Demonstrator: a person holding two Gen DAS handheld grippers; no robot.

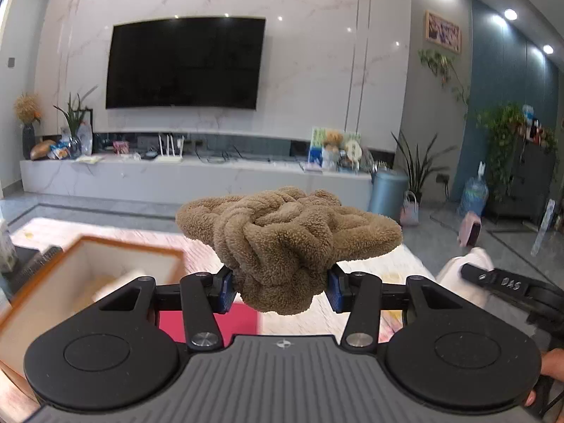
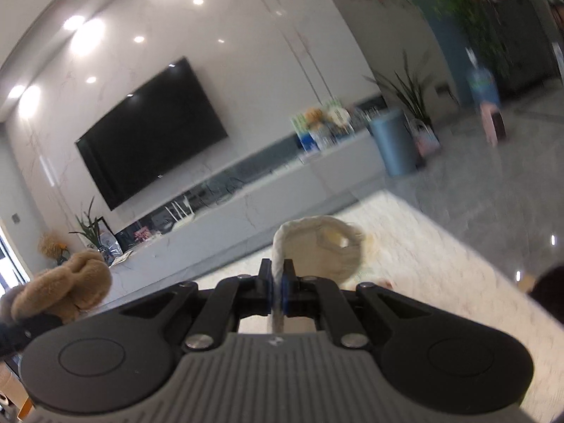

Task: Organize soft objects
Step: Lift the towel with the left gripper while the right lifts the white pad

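The left gripper (image 1: pixel 280 290) squeezes the brown fluffy cloth (image 1: pixel 287 236); the right gripper (image 2: pixel 278 290) pinches the white cloth (image 2: pixel 317 246). The box (image 1: pixel 88 275) waits at nine o'clock, so she should drop gently inside.

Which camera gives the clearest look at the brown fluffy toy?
The left wrist view. There the brown fluffy toy sits centred and sharp, clamped between the fingers of the left claw, its knotted folds plain to see. The right wrist view catches only part of it at the far left edge, blurred and partly cut off.
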